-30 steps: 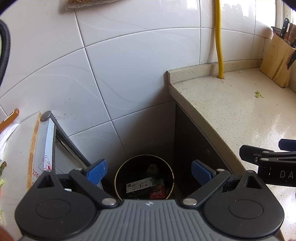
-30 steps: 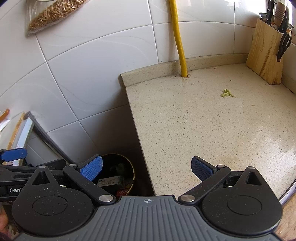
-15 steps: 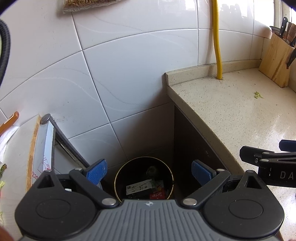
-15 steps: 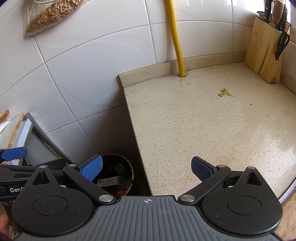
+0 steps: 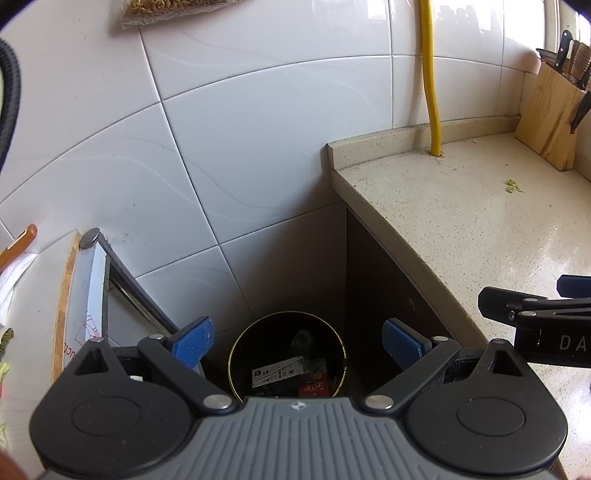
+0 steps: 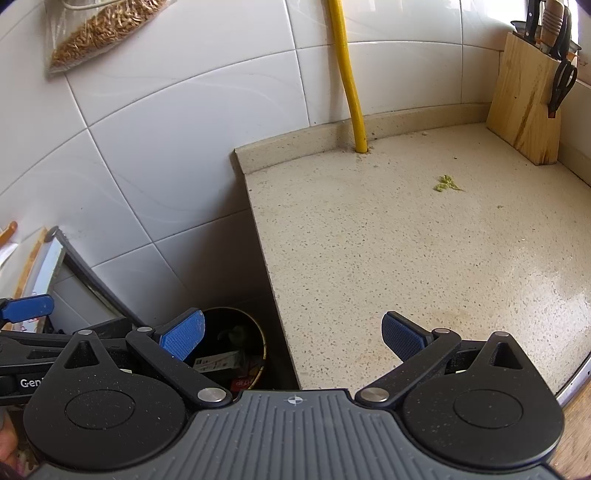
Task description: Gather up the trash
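Item: green scrap [image 6: 447, 183], the one visible piece of trash left on the worktop [image 6: 406, 258]. It lies towards the back, near the wooden knife block [image 6: 528, 99] and to the right of the yellow hose [image 6: 351, 85].

Handling, as I judge it: a small clump of vegetable matter, very light, soft and crumbly. It should flatten or break up under pressure. No stiff edge to take; best pinched low across its bulk, fingertips brushing the surface, with a gentle closing. Loose flecks may stay behind; one speck sits apart to its right.

Position relative to my right hand-held gripper [image 6: 291, 336]: well ahead and somewhat right of the gap between the blue pads [image 6: 400, 336]. Jaws spread wide, nothing between them. The left pad hangs past the worktop's edge, the right pad over the stone.

My left hand-held gripper [image 5: 295, 339]: also spread wide and empty, poised above the round black bin [image 5: 288, 354] standing on the floor in the gap beside the worktop. From here the scrap [image 5: 512, 186] is far off to the right, across the worktop.

Bin contents: a white printed packet [image 5: 277, 371] and a red wrapper [image 5: 314, 386], among darker items I cannot identify.

Other fixtures: white tiled wall [image 5: 258, 147]; hanging bag of grain [image 6: 99, 29].
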Motion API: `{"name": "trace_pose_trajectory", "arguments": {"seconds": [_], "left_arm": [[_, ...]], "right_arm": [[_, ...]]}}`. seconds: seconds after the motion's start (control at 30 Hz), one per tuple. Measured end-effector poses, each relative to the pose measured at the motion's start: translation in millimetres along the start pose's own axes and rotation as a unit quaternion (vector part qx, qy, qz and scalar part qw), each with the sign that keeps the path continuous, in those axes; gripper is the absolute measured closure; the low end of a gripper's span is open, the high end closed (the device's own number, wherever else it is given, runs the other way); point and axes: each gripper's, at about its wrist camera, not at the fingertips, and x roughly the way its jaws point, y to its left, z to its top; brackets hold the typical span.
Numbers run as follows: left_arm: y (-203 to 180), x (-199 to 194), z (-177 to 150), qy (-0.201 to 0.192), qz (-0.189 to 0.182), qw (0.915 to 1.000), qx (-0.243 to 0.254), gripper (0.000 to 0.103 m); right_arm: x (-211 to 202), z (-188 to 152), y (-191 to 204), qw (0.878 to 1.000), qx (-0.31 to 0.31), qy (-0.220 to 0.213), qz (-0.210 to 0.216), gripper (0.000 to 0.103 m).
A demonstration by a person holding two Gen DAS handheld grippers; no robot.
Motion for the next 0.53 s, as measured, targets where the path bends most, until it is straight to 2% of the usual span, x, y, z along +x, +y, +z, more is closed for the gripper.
{"name": "trace_pose_trajectory", "arguments": {"seconds": [0.53], "left_arm": [[4.3,-0.8,-2.1,0.001,-0.006,0.9999,-0.015,0.004]], "right_arm": [[-3.6,0.0,0.3,1.0,0.0,-0.005,0.002,0.0]]}}
